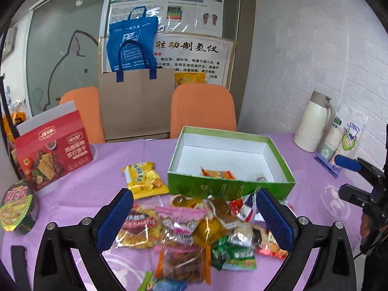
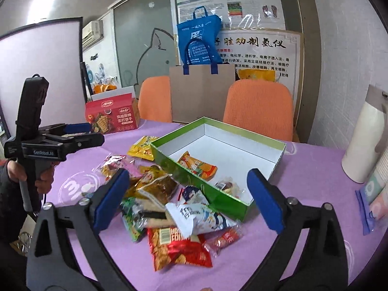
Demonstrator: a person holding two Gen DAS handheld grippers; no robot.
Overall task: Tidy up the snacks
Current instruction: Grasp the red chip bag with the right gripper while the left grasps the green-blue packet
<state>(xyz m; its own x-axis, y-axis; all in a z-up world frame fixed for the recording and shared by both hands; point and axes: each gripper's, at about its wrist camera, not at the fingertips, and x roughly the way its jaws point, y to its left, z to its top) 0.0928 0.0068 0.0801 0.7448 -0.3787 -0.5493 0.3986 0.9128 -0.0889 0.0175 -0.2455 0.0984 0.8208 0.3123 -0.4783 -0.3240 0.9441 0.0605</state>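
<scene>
Sorting loose snacks into the green box point(image 1: 225, 189).
Both hand-held grippers, left point(image 1: 194, 218) and right point(image 2: 191, 201), gape empty over the snack pile point(image 2: 169, 208); next, grip one packet.

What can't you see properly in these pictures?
- Left wrist view: the small clear-wrapped snack inside the green box is mostly hidden by the box's front wall.
- Left wrist view: the snack pile overlaps, so lower packets are covered; the blue one at the bottom is cut off by the edge.
- Right wrist view: the white flask is cut off by the right edge.
- Both views: the small print on the wall poster is too small to read.
</scene>
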